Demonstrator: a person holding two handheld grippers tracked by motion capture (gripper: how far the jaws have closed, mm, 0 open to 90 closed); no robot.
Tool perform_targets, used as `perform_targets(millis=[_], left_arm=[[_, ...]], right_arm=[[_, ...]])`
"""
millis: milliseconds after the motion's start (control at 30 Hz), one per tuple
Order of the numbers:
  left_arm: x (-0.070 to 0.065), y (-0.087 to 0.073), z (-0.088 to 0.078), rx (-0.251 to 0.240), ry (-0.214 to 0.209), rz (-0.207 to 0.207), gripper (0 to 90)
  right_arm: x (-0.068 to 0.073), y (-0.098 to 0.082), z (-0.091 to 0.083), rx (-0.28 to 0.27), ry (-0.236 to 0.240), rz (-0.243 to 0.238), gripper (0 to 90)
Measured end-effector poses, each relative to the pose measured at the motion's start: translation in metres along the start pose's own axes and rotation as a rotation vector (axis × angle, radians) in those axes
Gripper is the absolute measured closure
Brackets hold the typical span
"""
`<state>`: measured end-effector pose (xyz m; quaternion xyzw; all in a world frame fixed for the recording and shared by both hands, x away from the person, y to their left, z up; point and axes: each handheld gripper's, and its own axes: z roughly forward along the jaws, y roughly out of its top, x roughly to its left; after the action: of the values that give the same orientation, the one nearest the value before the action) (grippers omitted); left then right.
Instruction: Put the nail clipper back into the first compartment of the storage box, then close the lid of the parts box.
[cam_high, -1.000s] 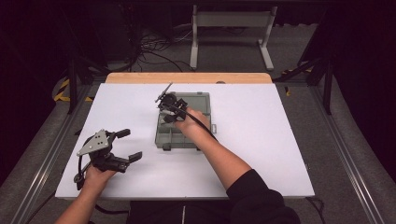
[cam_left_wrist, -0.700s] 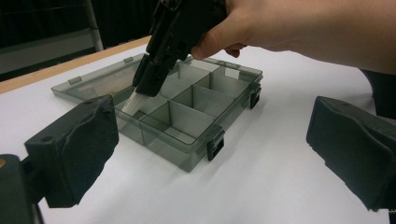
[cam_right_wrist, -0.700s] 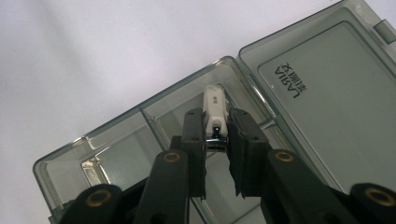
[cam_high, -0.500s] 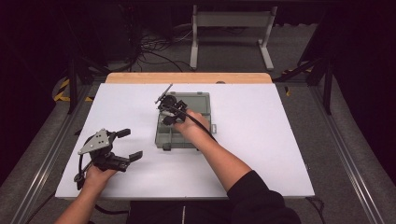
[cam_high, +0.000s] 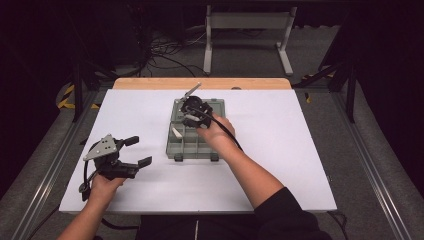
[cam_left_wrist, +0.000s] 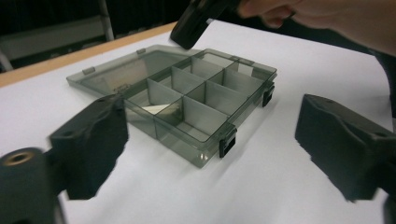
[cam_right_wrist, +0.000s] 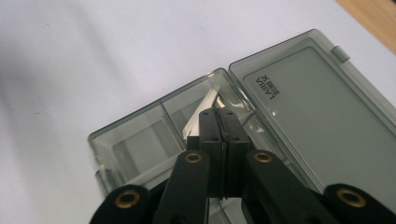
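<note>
Right gripper (cam_right_wrist: 219, 122), jaws just closed on nothing, hung over the open box (cam_high: 196, 131) mid-table, above a white strip (cam_right_wrist: 201, 114) in 1 compartment. Left gripper (cam_high: 131, 151) rested wide apart, empty, well left.

right gripper (cam_high: 191, 116) over organizer box (cam_high: 196, 130) | left gripper (cam_high: 135, 151) apparently open

White table (cam_high: 300, 150) with wooden far edge (cam_high: 200, 83); grey metal stand (cam_high: 247, 30) at 12 o'clock, cables (cam_high: 165, 52) at 11 o'clock.
</note>
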<state>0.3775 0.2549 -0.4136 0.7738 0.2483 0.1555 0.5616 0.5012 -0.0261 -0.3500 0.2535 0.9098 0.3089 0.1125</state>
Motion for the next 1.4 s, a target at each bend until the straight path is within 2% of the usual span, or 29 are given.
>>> perform_targets(millis=[33,67,133,200,300,467,500,533,567,600,700,833,1033,1100,1333,1400], left_arm=[[0.000,0.000,0.000,0.000,0.000,0.000,19.5],[0.000,0.004,0.001,-0.001,0.009,-0.005,24.3],[0.000,0.008,0.002,0.005,-0.004,-0.007,31.0],[0.000,0.012,0.003,0.015,0.004,0.002,39.4],[-0.001,0.019,0.005,0.030,0.008,0.010,56.9],[-0.001,0.025,0.006,0.039,0.015,0.019,75.7],[0.001,0.029,0.009,0.064,0.018,-0.001,80.2],[0.001,0.029,0.009,0.064,0.018,-0.001,83.1],[0.003,0.032,0.013,0.103,0.028,-0.044,87.0],[0.004,0.033,0.014,0.112,0.027,-0.051,89.4],[0.006,0.038,0.018,0.126,0.031,-0.057,89.8],[0.011,0.046,0.026,0.173,0.040,-0.047,89.9],[0.019,0.058,0.039,0.215,0.042,-0.054,89.8],[0.025,0.065,0.044,0.232,0.048,-0.063,89.8],[0.040,0.074,0.059,0.263,0.045,-0.074,89.8],[0.047,0.078,0.068,0.288,0.048,-0.083,89.8]], right_arm=[[0.000,0.000,0.000,0.000,0.000,0.000,90.0],[-0.003,-0.006,-0.016,-0.033,0.011,0.003,90.0],[-0.004,-0.012,-0.030,-0.056,0.012,0.003,90.0],[-0.006,-0.017,-0.040,-0.073,0.011,0.000,90.0],[-0.009,-0.028,-0.062,-0.106,-0.005,-0.007,90.0],[-0.017,-0.043,-0.085,-0.140,-0.011,0.012,90.0],[-0.019,-0.046,-0.089,-0.147,-0.015,0.018,90.0],[-0.019,-0.046,-0.089,-0.147,-0.015,0.018,90.0],[-0.022,-0.051,-0.094,-0.150,-0.020,0.023,90.0],[-0.023,-0.053,-0.096,-0.150,-0.022,0.023,90.0],[-0.028,-0.059,-0.102,-0.154,-0.026,0.021,90.0],[-0.035,-0.064,-0.106,-0.152,-0.029,0.023,90.0],[-0.047,-0.069,-0.107,-0.130,-0.033,0.037,90.0],[-0.054,-0.071,-0.107,-0.128,-0.035,0.054,90.0],[-0.065,-0.072,-0.101,-0.111,-0.056,0.039,90.0],[-0.072,-0.070,-0.096,-0.096,-0.051,0.043,90.0]])
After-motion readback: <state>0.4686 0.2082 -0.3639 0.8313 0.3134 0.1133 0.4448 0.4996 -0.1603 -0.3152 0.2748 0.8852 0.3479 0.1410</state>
